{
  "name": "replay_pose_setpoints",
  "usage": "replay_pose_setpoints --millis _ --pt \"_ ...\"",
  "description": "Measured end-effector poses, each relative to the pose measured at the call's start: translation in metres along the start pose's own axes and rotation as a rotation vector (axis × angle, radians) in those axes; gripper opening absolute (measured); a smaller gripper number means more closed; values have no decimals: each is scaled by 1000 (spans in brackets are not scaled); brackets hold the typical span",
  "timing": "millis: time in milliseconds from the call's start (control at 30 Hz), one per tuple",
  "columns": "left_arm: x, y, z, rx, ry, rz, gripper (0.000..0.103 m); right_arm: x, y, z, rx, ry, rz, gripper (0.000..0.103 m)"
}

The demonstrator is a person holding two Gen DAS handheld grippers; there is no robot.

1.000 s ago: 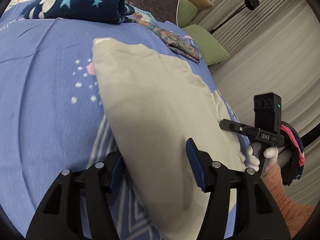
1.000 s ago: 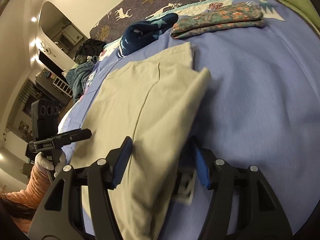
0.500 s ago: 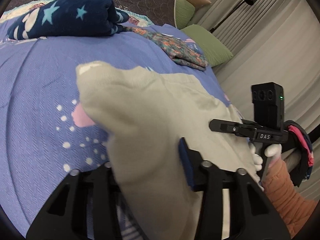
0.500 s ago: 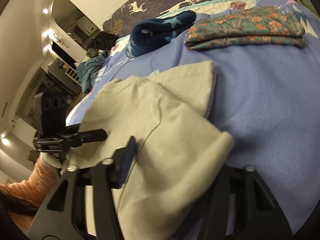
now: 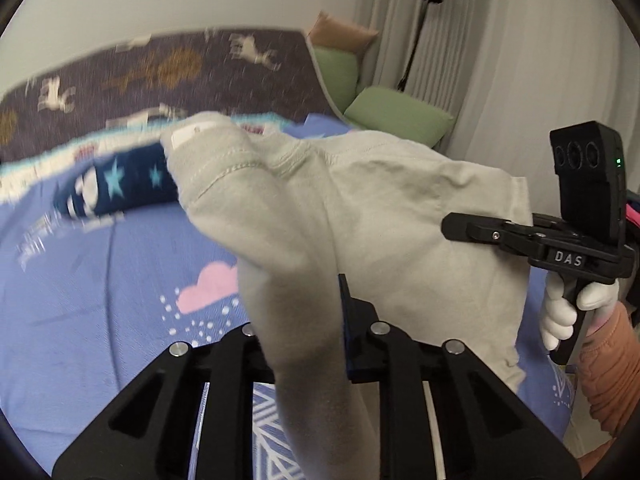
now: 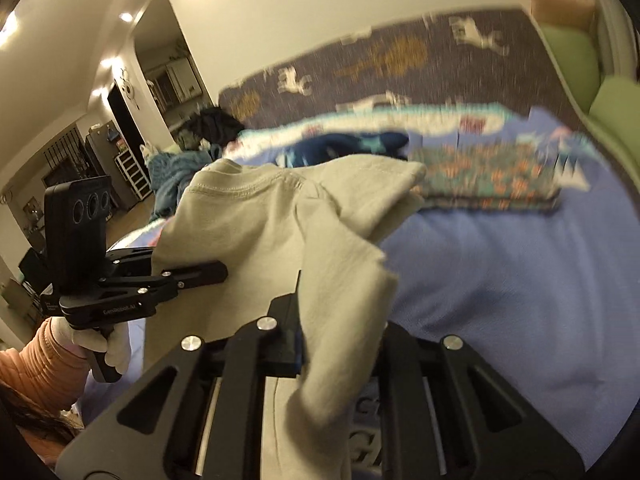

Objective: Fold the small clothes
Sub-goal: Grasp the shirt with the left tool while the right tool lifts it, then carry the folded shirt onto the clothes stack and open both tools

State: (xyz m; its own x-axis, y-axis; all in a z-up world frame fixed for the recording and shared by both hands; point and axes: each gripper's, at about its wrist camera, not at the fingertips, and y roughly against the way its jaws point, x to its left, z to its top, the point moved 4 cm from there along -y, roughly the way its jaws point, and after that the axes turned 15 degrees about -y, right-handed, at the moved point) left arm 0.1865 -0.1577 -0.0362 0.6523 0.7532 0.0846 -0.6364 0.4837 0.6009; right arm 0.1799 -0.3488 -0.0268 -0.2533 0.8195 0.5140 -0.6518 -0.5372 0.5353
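- Left wrist view: my left tool [image 5: 304, 320] is closing on the near edge of the beige garment [image 5: 360, 216]; cloth fills the gap between its jaws and hangs below them. The garment is held off the blue bed cover [image 5: 100, 300] on this side (its far end blurs against a folded navy star-print piece [image 5: 116, 192]). The right tool [image 5: 480, 232] shows at the garment's other near corner, carried by a white-gloved hand [image 5: 568, 308].
- Right wrist view: my right tool [image 6: 340, 340] is likewise closing, with the garment [image 6: 260, 232] bunched between its jaws and draped over them. The left tool [image 6: 192, 276] stands against the opposite edge. A folded floral piece [image 6: 488, 184] lies beyond on the bed.
- Judgement: the step in hand looks like carrying the near edge over to the far one. I would keep both tools level and evenly spaced so the fold line runs straight, and lay the edge down short of the two finished pieces.
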Motion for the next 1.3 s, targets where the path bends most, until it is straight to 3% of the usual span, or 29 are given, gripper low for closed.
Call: replay_pose_setpoints --millis 333,600,733,1000,1167,1300 --pt "-47 60 47 -154 -95 28 18 58 100 6 -227 150 -49 13" --pt "-58 48 108 -173 -162 31 18 57 134 42 -316 216 -151 13" --pt "-57 32 156 -187 -184 50 18 44 141 83 -353 207 -209 13" --pt "-43 -18 227 -200 -240 133 18 20 129 165 -436 247 -336 13" --pt "-17 -69 259 -160 -292 211 18 -3 93 219 -441 242 -394 13" --pt "11 -114 272 -117 -275 233 18 -29 47 257 -406 229 -427 13"
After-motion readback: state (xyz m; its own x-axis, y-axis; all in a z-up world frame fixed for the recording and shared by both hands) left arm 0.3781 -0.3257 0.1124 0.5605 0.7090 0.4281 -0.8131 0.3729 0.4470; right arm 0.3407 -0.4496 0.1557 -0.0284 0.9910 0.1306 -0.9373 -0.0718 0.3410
